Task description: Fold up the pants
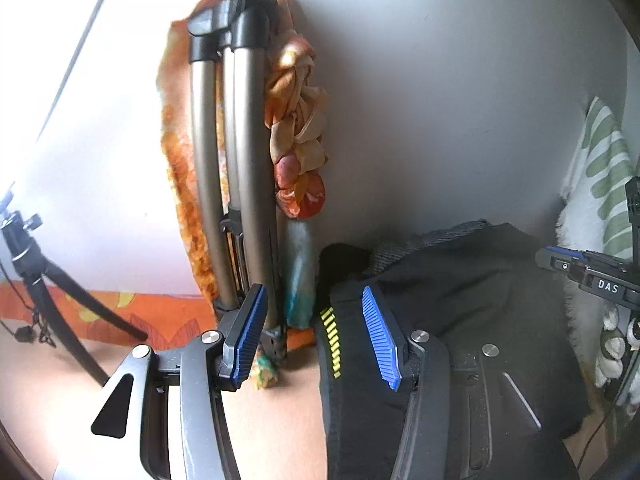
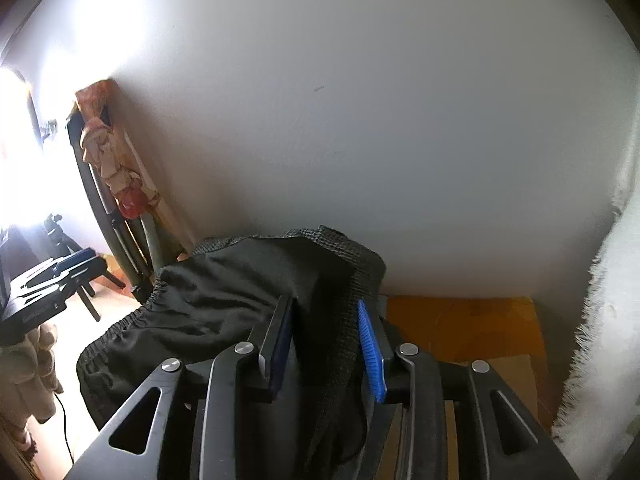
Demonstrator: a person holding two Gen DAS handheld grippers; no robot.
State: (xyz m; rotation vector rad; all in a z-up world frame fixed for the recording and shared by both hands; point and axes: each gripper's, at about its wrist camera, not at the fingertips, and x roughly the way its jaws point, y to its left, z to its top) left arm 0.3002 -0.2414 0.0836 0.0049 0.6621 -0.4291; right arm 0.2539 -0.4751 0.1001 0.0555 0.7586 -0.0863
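A: Where are the black pants [image 2: 224,300] lying right now?

B: They are bunching up in a heap against the white wall [image 2: 360,120], just right of the folded tripod [image 1: 232,160]. In the right wrist view the elastic waistband is curving along the heap's left edge.

A: What is the right hand-held gripper [image 2: 326,348] doing?

B: A fold of the pants and a dark woven strap are running between its 2 blue pads [image 2: 370,350]. The pads are standing a little apart, so I cannot tell whether they are actually pinching the cloth.

A: And the left hand-held gripper [image 1: 316,336]?

B: Its 2 fingers are standing spread wide. The right pad [image 1: 380,338] is lying against the pants' edge beside a strip of yellow marks, while the left pad [image 1: 248,336] is hanging free in front of the tripod's feet. Nothing is pinched.

A: Anything else near the tripod?

B: An orange patterned cloth [image 1: 300,120] is draping over it, a smaller black tripod [image 1: 44,276] is standing well to its left, and a green striped towel [image 1: 604,160] is hanging far to its right.
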